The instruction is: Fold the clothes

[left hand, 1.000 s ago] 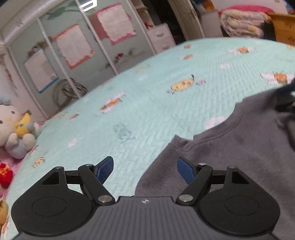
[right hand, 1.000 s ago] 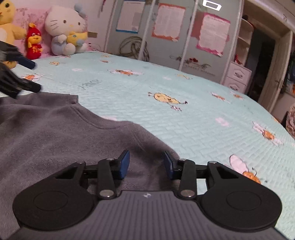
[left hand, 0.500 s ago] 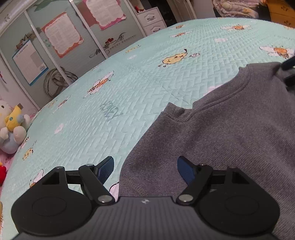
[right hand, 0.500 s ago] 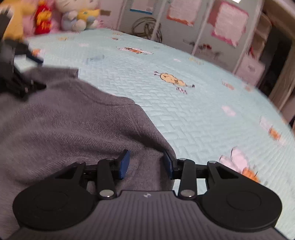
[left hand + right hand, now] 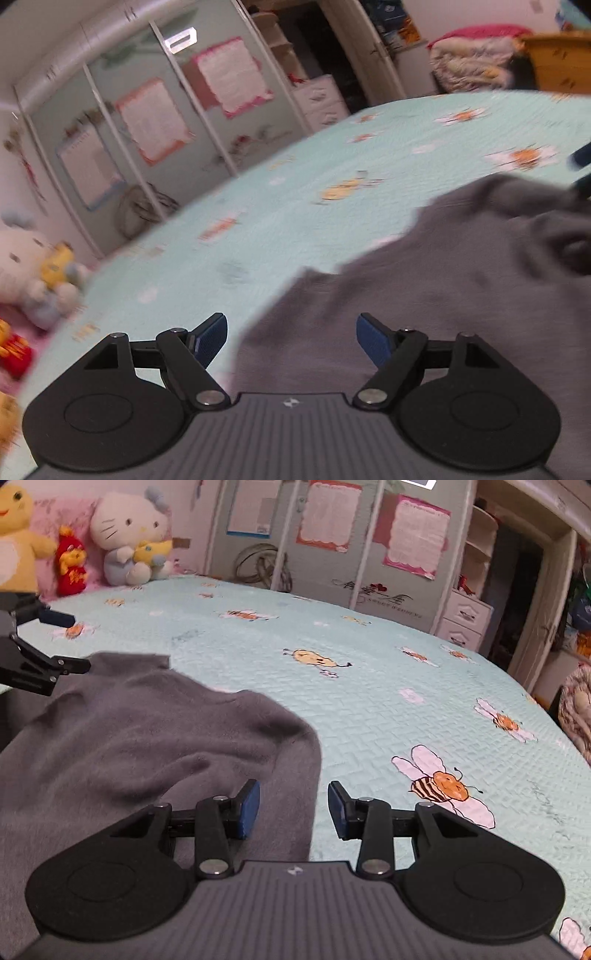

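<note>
Both jaws stand apart with nothing between them: the left gripper (image 5: 291,334) hangs over the near left part of the grey sweater (image 5: 129,746), and the right gripper (image 5: 293,805) straddles the sweater's right edge, its right pad over bare quilt. The sweater lies on the bed (image 5: 369,672), spread over the mint bee-print quilt toward the near side, well short of the plush toys (image 5: 129,535) at the bed's far left corner. Half a second ago the cloth lay flat with a clean neckline and smooth shoulders; now it is rumpled, with ridges and hollows across the chest and the collar edge bunched up. The left view has also swung upward and is blurred, so that gripper is mid-motion. My reading is that the garment is being shifted or gathered rather than laid in a crisp fold, and no finished fold shows in either view. Whether this bunching starts a fold or is mere disturbance, these views cannot settle.
</note>
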